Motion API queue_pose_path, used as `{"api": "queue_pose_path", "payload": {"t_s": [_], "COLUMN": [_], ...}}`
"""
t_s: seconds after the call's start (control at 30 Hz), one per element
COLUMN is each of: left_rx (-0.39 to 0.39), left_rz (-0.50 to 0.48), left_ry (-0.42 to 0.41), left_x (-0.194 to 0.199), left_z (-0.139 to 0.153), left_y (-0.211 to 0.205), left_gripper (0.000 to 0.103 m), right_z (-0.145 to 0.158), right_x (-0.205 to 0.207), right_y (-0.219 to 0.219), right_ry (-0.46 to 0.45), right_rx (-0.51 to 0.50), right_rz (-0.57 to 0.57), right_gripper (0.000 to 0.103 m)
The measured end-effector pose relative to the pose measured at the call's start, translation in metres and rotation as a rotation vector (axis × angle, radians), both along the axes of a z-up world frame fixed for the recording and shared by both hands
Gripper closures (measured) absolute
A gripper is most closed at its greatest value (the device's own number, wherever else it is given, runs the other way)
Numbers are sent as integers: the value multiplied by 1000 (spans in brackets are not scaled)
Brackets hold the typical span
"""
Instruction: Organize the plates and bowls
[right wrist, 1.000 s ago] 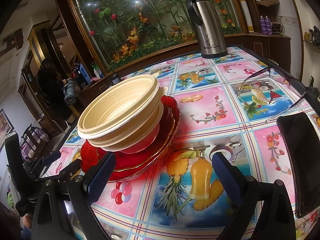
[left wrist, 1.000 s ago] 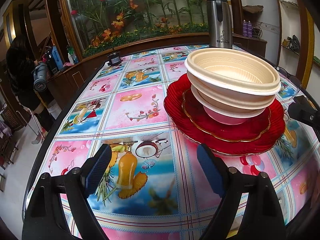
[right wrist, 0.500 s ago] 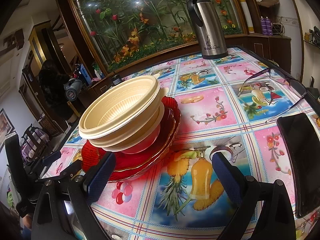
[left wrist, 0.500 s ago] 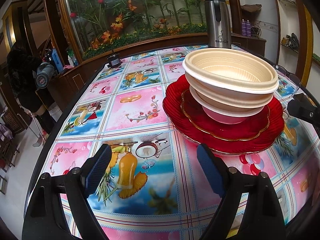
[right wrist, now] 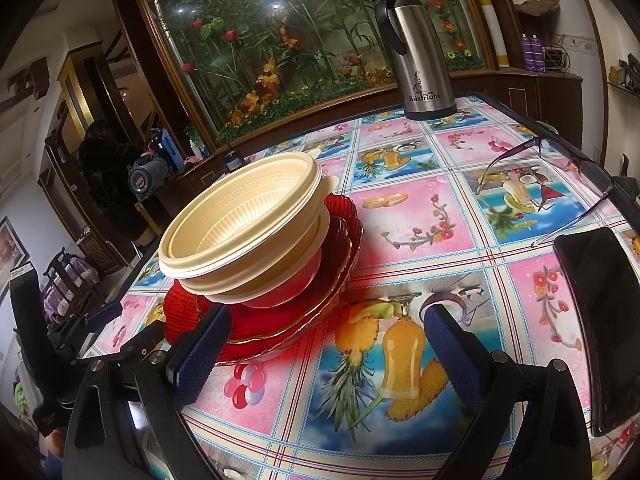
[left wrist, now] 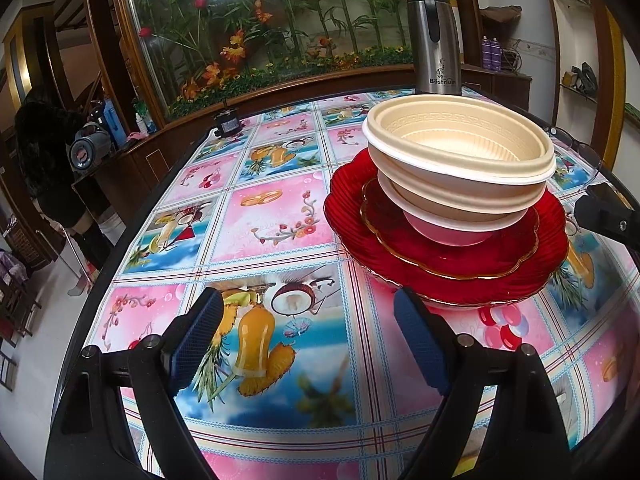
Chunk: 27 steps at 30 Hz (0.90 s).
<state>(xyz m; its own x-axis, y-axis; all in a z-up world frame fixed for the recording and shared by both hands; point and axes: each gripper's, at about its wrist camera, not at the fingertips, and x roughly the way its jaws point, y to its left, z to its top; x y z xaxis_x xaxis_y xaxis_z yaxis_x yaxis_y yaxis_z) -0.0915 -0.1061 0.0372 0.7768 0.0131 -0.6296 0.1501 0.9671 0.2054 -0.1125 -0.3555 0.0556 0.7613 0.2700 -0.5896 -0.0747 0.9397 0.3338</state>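
One stack stands on the patterned table: cream bowls (left wrist: 460,160) nested over a pink bowl (left wrist: 444,234), all on red glass plates (left wrist: 460,268). In the right wrist view the same cream bowls (right wrist: 244,220) and red plates (right wrist: 280,320) sit to the left. My left gripper (left wrist: 308,332) hovers open over the tablecloth, just left of and in front of the plates, with nothing between its blue pads. My right gripper (right wrist: 326,344) is open too, its left finger close to the plates' rim, holding nothing.
A steel thermos (right wrist: 414,52) stands at the table's far edge. Spectacles (right wrist: 548,184) and a black phone (right wrist: 600,320) lie to the right. A small dark object (left wrist: 226,122) sits at the far left edge. A person (left wrist: 48,160) stands beyond the table's left side.
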Motion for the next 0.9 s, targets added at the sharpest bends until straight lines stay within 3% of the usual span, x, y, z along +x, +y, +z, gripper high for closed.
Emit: {"api": "queue_pose_path", "payload": {"t_s": [0.37,0.9], "left_rx": [-138,-54], "left_rz": [-37,-54], "left_ry": [90,16], "left_x": [1,-14], "left_z": [4,19], "left_y": [18,6], "left_gripper": [15,15], "right_z": [1,0], "right_x": [0,-1], "right_y": [0,-1], "right_ry": [-1,0], "right_rx": [4,15], "right_rz": [5,16], "right_gripper": [5,5]}}
